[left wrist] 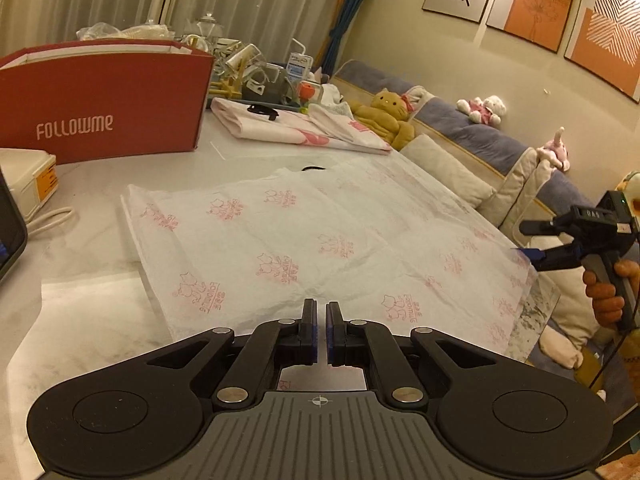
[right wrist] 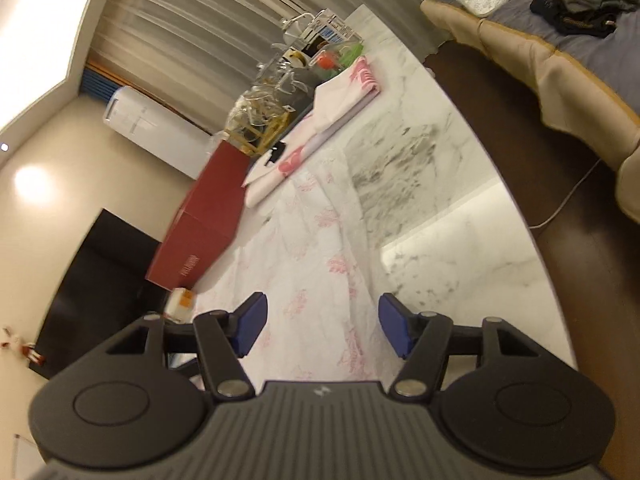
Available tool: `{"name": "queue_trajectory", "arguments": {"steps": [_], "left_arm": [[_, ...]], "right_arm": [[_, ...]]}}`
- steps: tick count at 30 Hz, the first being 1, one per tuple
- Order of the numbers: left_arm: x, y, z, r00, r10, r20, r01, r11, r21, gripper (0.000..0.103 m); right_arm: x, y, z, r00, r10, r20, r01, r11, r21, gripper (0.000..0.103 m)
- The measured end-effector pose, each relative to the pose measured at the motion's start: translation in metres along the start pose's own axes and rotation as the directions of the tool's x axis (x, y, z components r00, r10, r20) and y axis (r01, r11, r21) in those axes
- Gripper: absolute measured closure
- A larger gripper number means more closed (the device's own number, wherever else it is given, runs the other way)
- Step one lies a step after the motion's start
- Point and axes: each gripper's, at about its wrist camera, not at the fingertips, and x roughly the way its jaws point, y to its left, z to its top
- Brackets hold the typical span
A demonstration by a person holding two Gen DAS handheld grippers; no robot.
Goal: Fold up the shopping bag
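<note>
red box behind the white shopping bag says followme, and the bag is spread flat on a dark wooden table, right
Not quite. The red box does read FOLLOWME and stands behind the white shopping bag, which is spread out, but the table is white marble with grey veins, not dark wood. The right wrist view shows it best; the dark brown surface there is the floor beside it.

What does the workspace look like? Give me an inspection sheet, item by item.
Surface: white marble table.
Job's things: white shopping bag with pink print, spread flat, unfolded.
Clutter: red box; folded pink-print bag; glassware at the far end.
Grippers: left tool shut at the bag's near edge; right tool open, nothing between its pads.
Cables: white cord at the table's left.
Surroundings: sofa with plush toys, wall prints, curtains.
</note>
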Motion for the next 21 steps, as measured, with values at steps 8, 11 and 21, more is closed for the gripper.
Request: {"name": "queue_trajectory", "arguments": {"steps": [8,11,21], "left_arm": [[-0.002,0.0,-0.001,0.999,0.037,0.014,-0.038,0.999,0.007,0.099],[0.0,0.001,0.0,0.999,0.036,0.019,-0.036,0.999,0.002,0.099],[0.0,0.002,0.0,0.999,0.04,0.019,-0.04,0.999,0.0,0.099]], "right_arm": [[-0.02,0.057,-0.026,0.976,-0.201,0.078,0.216,0.917,-0.335,0.056],[-0.014,0.071,-0.039,0.963,-0.262,0.06,0.263,0.872,-0.413,0.066],[0.009,0.092,-0.058,0.926,-0.362,0.105,0.354,0.741,-0.571,0.103]]}}
